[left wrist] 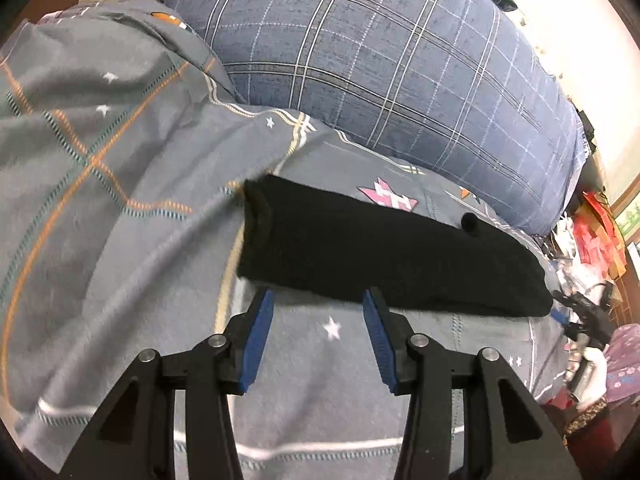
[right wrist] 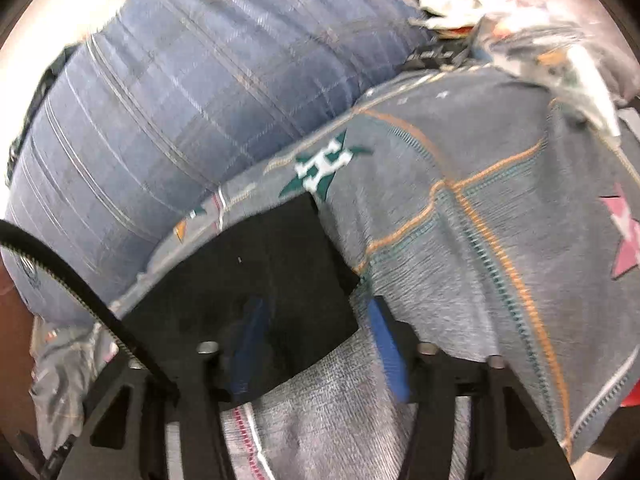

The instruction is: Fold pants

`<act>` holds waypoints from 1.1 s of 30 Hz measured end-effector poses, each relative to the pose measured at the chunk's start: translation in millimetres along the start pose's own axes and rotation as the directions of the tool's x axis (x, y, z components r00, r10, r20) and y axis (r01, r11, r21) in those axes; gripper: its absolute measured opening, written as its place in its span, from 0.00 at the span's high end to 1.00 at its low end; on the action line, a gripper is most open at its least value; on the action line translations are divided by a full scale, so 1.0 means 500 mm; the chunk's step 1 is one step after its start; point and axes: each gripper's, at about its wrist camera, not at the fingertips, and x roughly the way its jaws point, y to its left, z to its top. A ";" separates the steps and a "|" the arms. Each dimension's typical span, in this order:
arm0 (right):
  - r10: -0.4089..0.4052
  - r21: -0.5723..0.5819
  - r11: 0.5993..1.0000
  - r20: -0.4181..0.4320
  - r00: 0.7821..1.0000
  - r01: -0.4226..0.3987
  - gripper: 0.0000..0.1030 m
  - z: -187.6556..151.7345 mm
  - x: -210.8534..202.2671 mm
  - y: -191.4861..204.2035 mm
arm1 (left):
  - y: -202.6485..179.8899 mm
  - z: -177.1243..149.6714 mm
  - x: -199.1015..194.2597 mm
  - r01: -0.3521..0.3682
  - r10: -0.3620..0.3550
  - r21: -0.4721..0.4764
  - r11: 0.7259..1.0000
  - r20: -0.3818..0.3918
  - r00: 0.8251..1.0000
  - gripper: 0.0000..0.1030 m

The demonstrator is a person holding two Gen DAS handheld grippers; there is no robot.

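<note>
While the black pants (left wrist: 384,256) lie as a long folded strip across the grey bedsheet (left wrist: 120,240), left gripper (left wrist: 318,300) hovers near, fingers wide and empty; right gripper (right wrist: 316,312), fingers wide, straddles one end, likely positioned for the next fold.

One pair of black pants (left wrist: 384,256), folded into one long strip, two grippers, left (left wrist: 319,300) and right (right wrist: 316,312), one grey patterned bedsheet (left wrist: 120,208), one blue plaid pillow (left wrist: 380,64), perhaps several blurred bags (left wrist: 596,224) at the bed's edge
</note>
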 end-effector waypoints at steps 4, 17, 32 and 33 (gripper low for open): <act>0.012 -0.077 0.997 -0.074 0.997 -0.018 0.80 -0.001 0.034 0.023 | -0.007 -0.024 0.002 -0.005 0.005 -0.021 1.000 -0.022 1.000 0.56; -0.162 -0.066 0.985 -0.001 0.987 0.162 0.46 0.013 0.001 -0.014 | 0.031 -0.038 0.003 -0.018 0.016 -0.079 0.997 -0.016 1.000 0.56; 0.186 -0.504 0.820 -0.214 0.959 -0.271 0.42 -0.109 -0.017 0.509 | 0.067 0.003 0.129 0.208 -0.207 -0.246 0.947 0.032 0.978 0.52; 0.198 -0.520 0.793 -0.275 0.941 -0.319 0.42 -0.128 0.003 0.561 | 0.071 0.007 0.132 0.229 -0.225 -0.251 0.941 0.044 0.973 0.51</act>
